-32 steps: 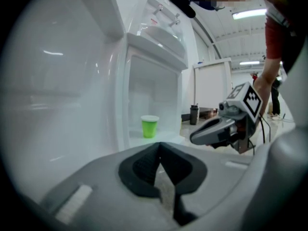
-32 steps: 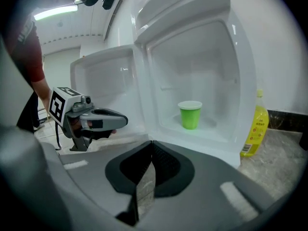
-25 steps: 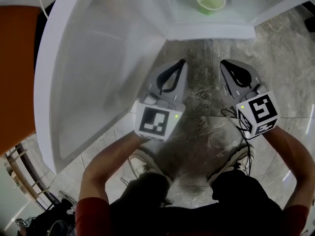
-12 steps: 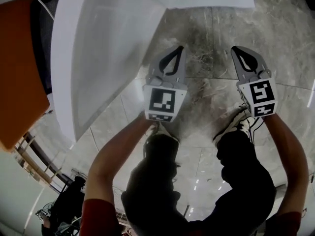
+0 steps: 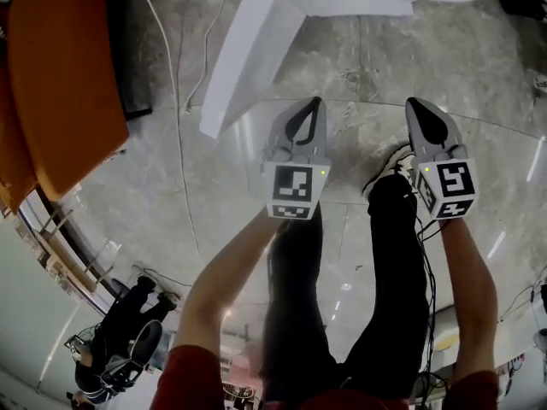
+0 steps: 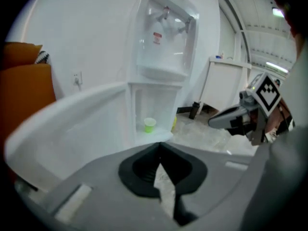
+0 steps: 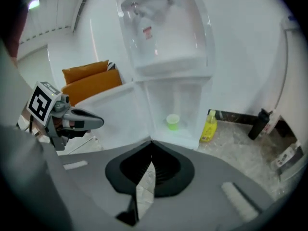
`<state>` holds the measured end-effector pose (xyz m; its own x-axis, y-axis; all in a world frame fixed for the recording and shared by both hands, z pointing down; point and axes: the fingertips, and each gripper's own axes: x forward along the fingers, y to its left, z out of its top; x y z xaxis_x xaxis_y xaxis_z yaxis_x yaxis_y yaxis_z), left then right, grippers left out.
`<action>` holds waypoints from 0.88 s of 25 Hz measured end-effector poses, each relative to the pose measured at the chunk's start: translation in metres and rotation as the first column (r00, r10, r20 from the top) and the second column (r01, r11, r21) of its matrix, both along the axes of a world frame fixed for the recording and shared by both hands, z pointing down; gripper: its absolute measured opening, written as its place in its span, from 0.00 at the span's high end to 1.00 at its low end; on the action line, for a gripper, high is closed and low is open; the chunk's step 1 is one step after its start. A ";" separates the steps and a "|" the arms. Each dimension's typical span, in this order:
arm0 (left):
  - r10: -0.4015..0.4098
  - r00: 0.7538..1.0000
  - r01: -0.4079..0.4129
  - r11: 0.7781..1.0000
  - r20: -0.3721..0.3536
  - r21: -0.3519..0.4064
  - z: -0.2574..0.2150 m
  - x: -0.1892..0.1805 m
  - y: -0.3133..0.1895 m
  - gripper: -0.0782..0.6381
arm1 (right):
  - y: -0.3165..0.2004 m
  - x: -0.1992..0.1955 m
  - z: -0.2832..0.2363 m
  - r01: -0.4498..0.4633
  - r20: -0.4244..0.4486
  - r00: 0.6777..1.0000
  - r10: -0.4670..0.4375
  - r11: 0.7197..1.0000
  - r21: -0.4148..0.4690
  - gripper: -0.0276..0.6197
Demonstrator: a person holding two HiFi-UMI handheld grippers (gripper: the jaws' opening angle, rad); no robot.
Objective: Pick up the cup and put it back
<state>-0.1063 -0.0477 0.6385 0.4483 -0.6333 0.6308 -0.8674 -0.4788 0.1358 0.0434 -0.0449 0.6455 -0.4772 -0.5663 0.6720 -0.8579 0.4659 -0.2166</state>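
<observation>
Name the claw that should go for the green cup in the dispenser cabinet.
Right, probably. The right claw looks straight at the cup with nothing between, while the open door stands out beside the left claw. Both are shut and empty.

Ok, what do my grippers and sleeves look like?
The left gripper and right gripper are grey tapering shells with black pads. Each carries a white cube with black square markers and a green light. A black cable trails from the right one. Short red sleeves.

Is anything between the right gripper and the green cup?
Nothing visible. The green cup stands in the open compartment, its door swung aside left; the yellow bottle stands off to the right.
</observation>
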 end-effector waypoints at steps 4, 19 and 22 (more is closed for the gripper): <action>-0.066 0.998 0.065 0.998 0.024 0.023 -0.102 -0.019 0.002 0.89 | 0.000 0.005 -0.105 -0.072 -0.023 0.997 0.074 0.996 0.048 0.95; -0.261 0.965 0.257 0.961 0.025 0.104 -0.402 -0.048 0.043 0.89 | 0.021 0.007 -0.385 -0.163 -0.022 0.986 0.167 0.981 0.106 0.95; -0.240 0.971 0.238 0.964 0.000 0.118 -0.449 -0.040 0.047 0.89 | 0.025 0.014 -0.434 -0.185 0.001 0.982 0.186 0.974 0.133 0.95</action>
<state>-0.1460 -0.0011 0.1898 0.2663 -0.7906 0.5514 -0.9600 -0.2690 0.0780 0.0572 -0.0198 0.2116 -0.3484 -0.7282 0.5902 -0.9341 0.3222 -0.1540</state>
